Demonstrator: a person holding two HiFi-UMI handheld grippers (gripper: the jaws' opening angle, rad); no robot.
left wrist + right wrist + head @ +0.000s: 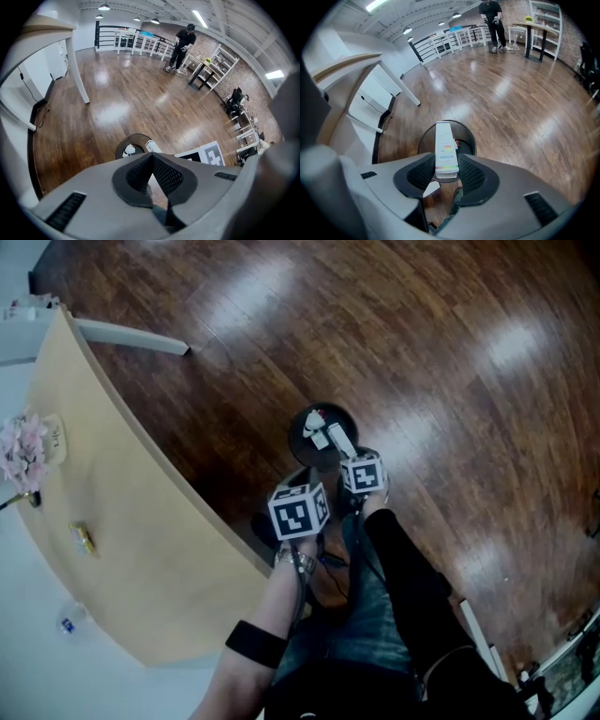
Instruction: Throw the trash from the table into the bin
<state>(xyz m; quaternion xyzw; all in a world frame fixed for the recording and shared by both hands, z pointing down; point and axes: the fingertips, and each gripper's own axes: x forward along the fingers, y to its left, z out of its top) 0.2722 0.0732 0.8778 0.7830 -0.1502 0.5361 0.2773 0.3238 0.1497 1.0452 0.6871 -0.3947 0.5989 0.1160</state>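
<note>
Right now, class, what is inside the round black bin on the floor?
A crumpled white scrap lies in the bin, and a small red item. The white box in the right tongs covers the rest.

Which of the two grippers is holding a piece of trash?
The right gripper: its jaws clamp a long white box above the bin. The left gripper has its jaws together, with nothing between them.

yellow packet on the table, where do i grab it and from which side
Probably from straight above: the yellow packet lies flat on the table, away from its edge. Pinch it across its short width near the middle, since it looks longer than wide, though it shows small here.
</note>
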